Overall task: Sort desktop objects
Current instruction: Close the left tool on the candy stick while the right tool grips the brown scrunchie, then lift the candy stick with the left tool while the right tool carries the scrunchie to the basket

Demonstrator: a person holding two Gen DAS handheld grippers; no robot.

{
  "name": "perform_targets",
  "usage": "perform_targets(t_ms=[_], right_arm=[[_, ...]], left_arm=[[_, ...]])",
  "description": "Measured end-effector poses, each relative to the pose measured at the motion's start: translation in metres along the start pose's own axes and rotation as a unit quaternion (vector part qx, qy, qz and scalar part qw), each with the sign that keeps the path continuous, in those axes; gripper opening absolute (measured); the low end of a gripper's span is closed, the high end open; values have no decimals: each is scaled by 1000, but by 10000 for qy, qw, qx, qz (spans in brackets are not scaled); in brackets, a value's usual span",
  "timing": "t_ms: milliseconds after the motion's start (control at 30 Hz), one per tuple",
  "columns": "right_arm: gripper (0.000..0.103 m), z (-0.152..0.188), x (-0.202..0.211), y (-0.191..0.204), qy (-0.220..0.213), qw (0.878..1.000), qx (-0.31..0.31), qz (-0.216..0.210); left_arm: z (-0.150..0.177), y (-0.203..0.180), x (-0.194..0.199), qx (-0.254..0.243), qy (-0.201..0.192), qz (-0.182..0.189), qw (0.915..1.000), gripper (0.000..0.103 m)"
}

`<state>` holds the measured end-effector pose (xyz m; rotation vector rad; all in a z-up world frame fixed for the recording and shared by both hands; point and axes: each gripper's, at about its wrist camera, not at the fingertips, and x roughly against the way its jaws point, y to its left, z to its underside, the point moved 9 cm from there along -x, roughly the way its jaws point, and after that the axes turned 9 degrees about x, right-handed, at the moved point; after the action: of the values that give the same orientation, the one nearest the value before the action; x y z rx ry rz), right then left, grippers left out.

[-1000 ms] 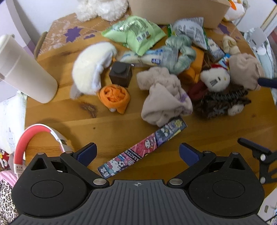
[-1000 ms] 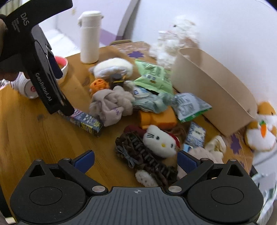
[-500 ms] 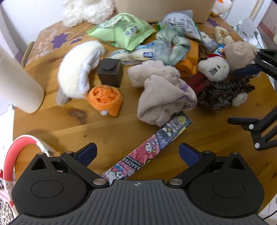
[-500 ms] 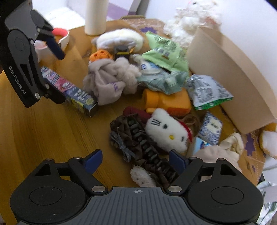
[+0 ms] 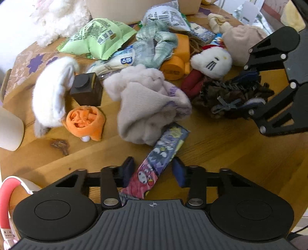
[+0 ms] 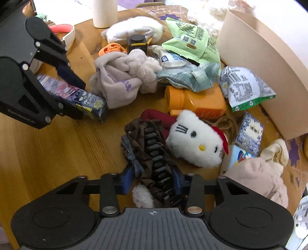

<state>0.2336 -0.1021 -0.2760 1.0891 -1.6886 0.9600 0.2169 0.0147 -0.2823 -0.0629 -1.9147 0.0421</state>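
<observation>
A long cartoon-printed box point(image 5: 165, 146) lies on the wooden table point(image 5: 221, 153), one end tucked under a grey sock bundle point(image 5: 150, 100). My left gripper point(image 5: 153, 171) straddles its near end with jaws closing. The left pad touches the box and a sliver of table shows at the right pad. In the right wrist view the left gripper point(image 6: 79, 100) sits over the box point(image 6: 84, 96). A brown hair claw clip point(image 6: 152, 146) with a small blue bow lies beside a white cat plush point(image 6: 192, 142). My right gripper point(image 6: 153, 180) is closing, both pads against the clip's sides.
A tan cardboard box point(image 6: 259, 57) stands at the back right. The pile holds an orange bottle point(image 6: 202, 98), a green snack bag point(image 5: 96, 38), a dark cube point(image 5: 86, 90) and a rolled orange sock point(image 5: 84, 121). A white tumbler point(image 6: 105, 11) and red headphones point(image 5: 5, 202) are at the left.
Both grippers have sunk toward the table and their jaws have narrowed from wide open. The left now brackets the cartoon box, and the right has closed onto the hair clip.
</observation>
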Motion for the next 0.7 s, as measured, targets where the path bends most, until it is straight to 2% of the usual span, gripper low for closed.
perform_targets(t_ms=[100,167,433,700], right_arm=[[34,2,2,3,49,9999,-92,28],[33,2,4,2,23,9998,-162,58],[32,12,35,5,-235,9985,-439,212],[32,18,76,-12,-576,9939,-787,517]], left_arm=[[2,-2,1,-36,-2,9,10000,26],[3,-5,2,-29,13,-28,10000,23],[8,-13,17,211,-11,64,9998,23],[-3,-25,54,4,-308,133,9994,23]])
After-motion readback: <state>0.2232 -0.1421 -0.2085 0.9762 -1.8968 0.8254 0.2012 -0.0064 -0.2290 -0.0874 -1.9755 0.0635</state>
